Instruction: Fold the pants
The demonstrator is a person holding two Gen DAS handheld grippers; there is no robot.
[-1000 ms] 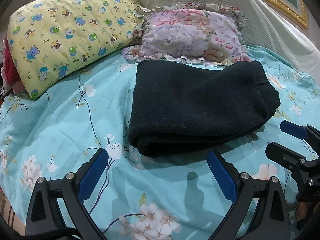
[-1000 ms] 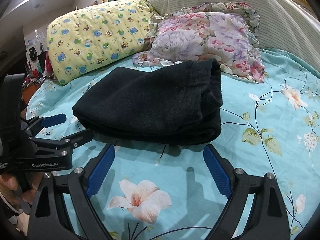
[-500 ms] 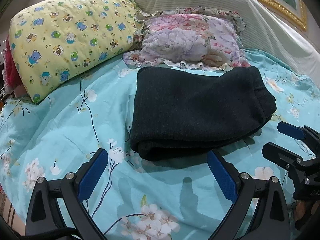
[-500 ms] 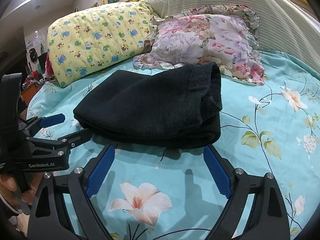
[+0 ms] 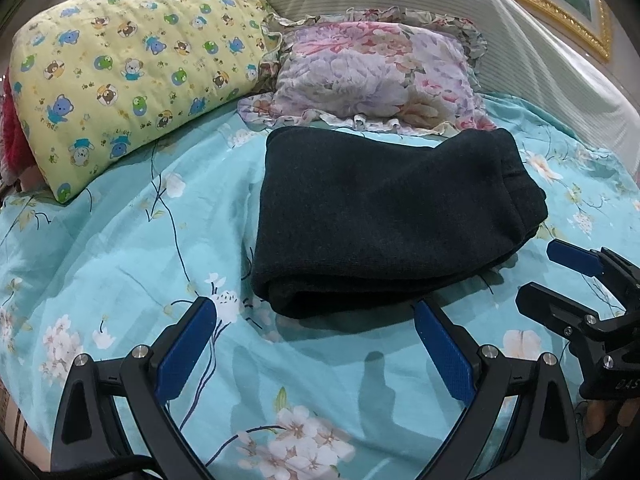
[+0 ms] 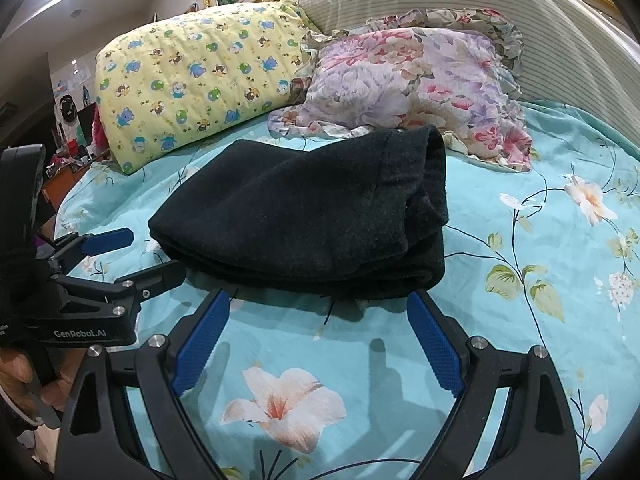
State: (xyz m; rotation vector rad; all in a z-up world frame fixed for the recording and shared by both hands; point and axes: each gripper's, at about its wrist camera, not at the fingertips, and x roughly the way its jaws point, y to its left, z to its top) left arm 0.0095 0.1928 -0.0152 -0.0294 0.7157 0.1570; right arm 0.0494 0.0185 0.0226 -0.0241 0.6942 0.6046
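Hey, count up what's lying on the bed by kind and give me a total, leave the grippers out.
Pants: 1, black, folded
Pillows: 2, yellow bear print and purple floral
Total: 3

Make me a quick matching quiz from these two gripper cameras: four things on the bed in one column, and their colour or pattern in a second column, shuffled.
Things:
1. pants
2. left pillow
3. right pillow
4. bedsheet

Colour or pattern:
A. turquoise with white blossoms
B. plain black
C. pink and lilac flowers with a frilled edge
D. yellow with little cartoon bears

Pairs: 1-B, 2-D, 3-C, 4-A

Both the left gripper and the right gripper are open and empty, just short of the folded pants.
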